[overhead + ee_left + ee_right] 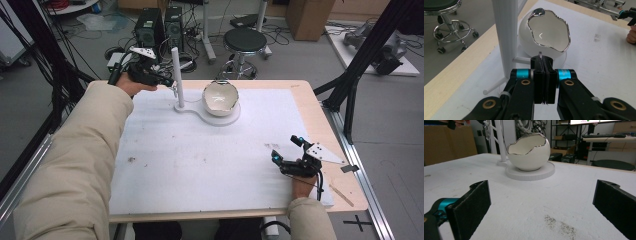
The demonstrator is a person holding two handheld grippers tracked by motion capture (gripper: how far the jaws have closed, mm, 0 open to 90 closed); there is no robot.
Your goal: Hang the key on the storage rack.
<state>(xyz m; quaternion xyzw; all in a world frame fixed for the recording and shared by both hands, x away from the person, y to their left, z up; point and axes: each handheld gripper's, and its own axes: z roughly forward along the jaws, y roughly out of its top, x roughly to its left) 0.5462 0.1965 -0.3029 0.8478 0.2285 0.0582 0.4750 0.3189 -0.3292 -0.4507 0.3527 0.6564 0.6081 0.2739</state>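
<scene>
White eggshell-shaped bowl (220, 97) with a jagged silver rim, seated on the round base of a white stand (220, 119) at the far middle of the white mat (200, 160); the stand's upright post (176, 75) rises just left of the bowl. Left gripper (543, 62): beside the post, left of the bowl, jaws pressed together on a thin sliver-like item whose identity cannot be told. Right gripper (286, 148): well apart from the bowl, at the mat's near right edge, jaws spread wide, holding nothing.

Post (177, 75) & egg bowl (220, 97) block far edge; mat (200, 160) w/ open room.
</scene>
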